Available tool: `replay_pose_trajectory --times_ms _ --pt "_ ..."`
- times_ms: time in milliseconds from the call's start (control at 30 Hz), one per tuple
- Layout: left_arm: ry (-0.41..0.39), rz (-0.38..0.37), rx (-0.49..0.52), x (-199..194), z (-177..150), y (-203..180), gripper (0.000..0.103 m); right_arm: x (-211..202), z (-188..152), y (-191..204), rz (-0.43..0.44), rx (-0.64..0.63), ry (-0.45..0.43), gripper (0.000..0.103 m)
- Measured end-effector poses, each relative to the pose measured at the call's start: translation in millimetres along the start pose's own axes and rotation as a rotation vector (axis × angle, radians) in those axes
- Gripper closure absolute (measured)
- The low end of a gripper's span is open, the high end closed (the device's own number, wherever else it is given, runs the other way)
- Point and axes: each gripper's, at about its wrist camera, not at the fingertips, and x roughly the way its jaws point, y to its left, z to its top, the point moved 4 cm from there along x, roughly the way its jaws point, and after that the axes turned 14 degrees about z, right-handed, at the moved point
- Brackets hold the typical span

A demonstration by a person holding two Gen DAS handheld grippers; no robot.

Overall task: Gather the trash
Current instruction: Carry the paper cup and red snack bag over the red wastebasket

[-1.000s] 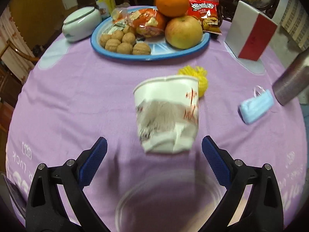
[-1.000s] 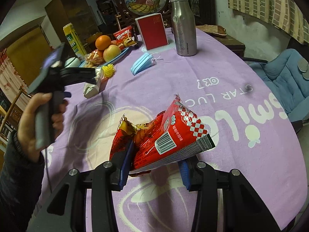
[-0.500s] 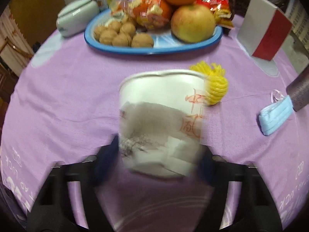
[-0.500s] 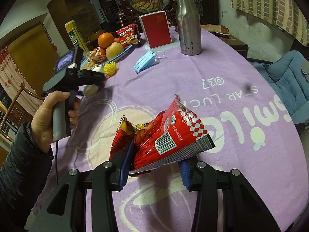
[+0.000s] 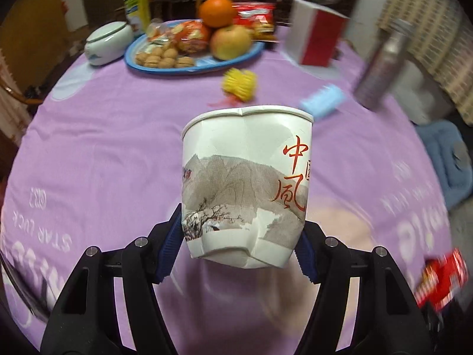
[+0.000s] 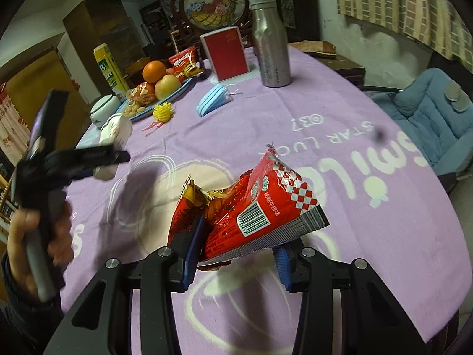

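Both trash items gripped, carry-off step next.

My left hand-held gripper [image 5: 241, 254] has just closed its jaws partway onto the crumpled white paper cup with ink landscape print and red characters [image 5: 246, 183]; its base is dented and it sits upright, lifted clear of the purple-clothed desk [image 5: 103, 148]. My right hand-held gripper [image 6: 236, 254] is clamped narrow on the torn, creased red foil snack wrapper [image 6: 254, 207], also held above the desk. I judge pickup is done; next move needs a bin, none visible. The blue face mask [image 6: 214, 100] remains near the steel bottle [image 6: 270, 41].
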Motion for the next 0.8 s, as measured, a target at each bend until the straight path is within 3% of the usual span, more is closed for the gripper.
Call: replay_pose_trajectory --times_ms 200,600,800 --pt "-0.023 -0.125 0.126 -42.0 -51.8 -36.6 0.037 -37.3 -26.9 -21.3 -0.027 0.045 -0.036 0.060" --pt "-0.119 -0.245 0.385 -100.7 -133.0 -119.3 0.037 -132.3 -115.3 -84.6 -0.091 0.208 -0.185 0.060" --pt "-0.163 -0.292 0.509 -123.7 -167.4 -158.7 0.037 -163.4 -160.9 -119.9 -0.143 0.302 -0.219 0.060"
